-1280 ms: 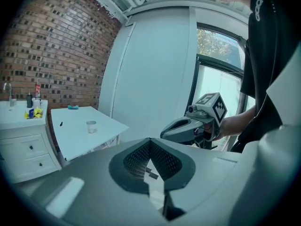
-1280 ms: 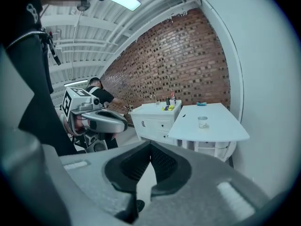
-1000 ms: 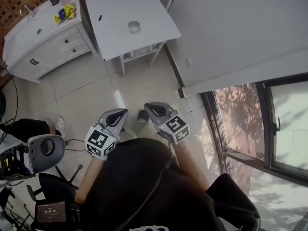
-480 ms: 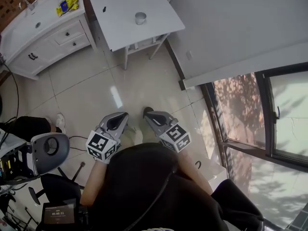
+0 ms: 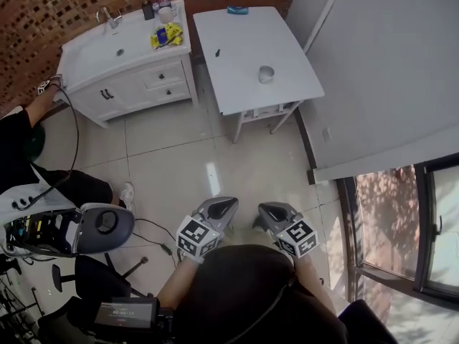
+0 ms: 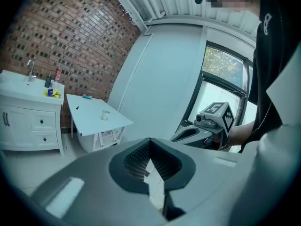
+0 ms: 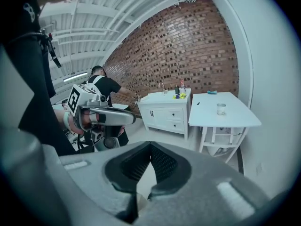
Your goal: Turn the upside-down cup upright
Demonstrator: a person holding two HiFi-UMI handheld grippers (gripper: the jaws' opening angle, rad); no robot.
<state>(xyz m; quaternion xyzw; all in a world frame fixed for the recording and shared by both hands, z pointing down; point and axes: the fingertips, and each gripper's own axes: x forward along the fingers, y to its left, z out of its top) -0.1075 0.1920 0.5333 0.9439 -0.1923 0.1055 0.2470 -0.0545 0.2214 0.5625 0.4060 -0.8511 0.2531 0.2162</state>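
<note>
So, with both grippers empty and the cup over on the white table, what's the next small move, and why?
Probably step toward the white table and carry the right gripper toward the cup. It and the left gripper are both shut on nothing and hang over the floor, well short of the table.

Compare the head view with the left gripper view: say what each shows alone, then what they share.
Only the head view: the left gripper from above, and a second person at the left, reaching toward the end of the vanity.
Only the left gripper view: that gripper's own fingers, closed together with nothing between them, and the ceiling.
Both: the white table with the cup on it, far from both grippers, the vanity, the brick wall, the right gripper and the window.
</note>
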